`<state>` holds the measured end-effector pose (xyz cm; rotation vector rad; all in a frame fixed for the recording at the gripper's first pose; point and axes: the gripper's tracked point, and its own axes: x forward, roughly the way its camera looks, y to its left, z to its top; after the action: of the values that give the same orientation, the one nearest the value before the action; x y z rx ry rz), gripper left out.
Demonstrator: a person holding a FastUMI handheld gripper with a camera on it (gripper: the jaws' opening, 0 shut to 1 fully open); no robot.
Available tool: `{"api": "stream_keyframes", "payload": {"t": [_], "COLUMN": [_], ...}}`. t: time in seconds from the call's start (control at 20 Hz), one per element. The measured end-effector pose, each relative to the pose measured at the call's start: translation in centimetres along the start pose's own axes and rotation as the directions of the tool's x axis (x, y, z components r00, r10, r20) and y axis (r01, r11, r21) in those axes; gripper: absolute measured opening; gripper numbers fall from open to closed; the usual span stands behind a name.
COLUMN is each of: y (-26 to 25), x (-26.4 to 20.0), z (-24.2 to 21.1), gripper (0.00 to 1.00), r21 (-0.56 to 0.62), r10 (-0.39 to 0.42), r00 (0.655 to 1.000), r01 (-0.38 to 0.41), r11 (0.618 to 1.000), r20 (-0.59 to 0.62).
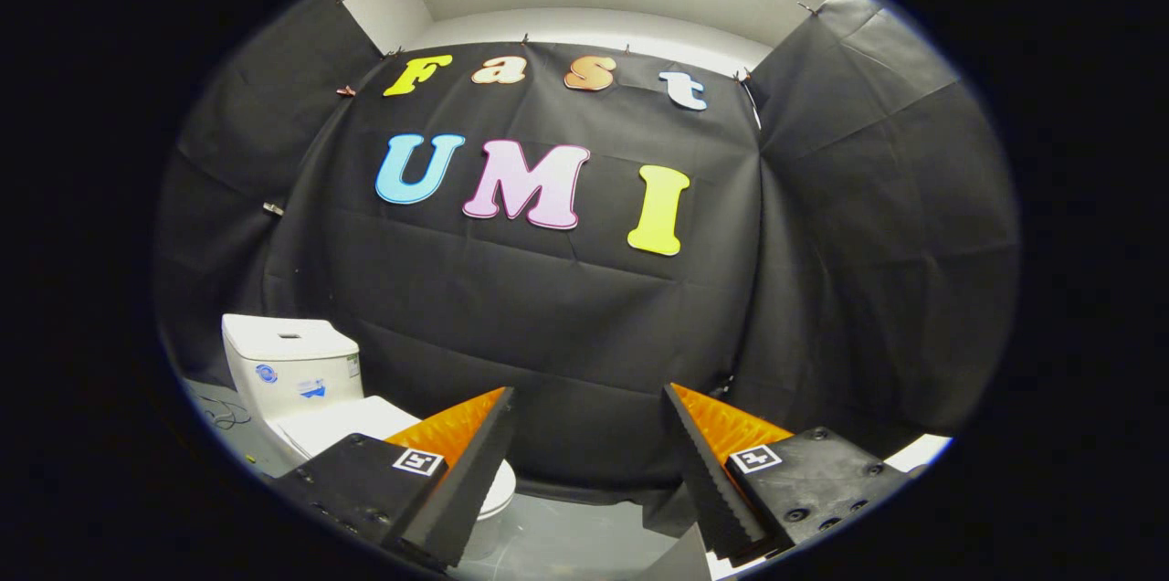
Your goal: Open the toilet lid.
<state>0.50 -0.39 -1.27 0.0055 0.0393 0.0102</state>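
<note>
A white toilet stands low to the left, against the black cloth wall. Its tank [290, 368] rises behind a flat white lid [352, 426] that lies down shut over the bowl. The left finger [457, 471] covers part of the lid's near end. My gripper [589, 398] is open, with a wide gap between the two black and orange fingers and nothing between them. The toilet lies beyond and to the left of the left finger, apart from it.
Black cloth walls [566, 316] close the booth behind and on both sides. Grey floor [575, 540] shows below between the fingers. A loose cable [224, 417] lies on the floor left of the toilet's base.
</note>
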Motion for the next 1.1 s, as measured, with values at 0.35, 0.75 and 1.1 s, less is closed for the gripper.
{"api": "stream_keyframes", "payload": {"t": [0.35, 0.75, 1.1], "y": [0.4, 3.9, 8.0], "x": [0.0, 1.9, 4.2], "z": [0.1, 1.7, -5.9], "gripper": [0.97, 0.98, 0.98], "r21": [-0.015, -0.087, 0.149], "r10": [0.009, 0.112, 0.254], "r00": [1.0, 0.993, 0.949], "r01": [-0.009, -0.109, -0.228], "r11": [1.0, 0.99, 0.962], "r20": [0.001, 0.039, -0.187]}}
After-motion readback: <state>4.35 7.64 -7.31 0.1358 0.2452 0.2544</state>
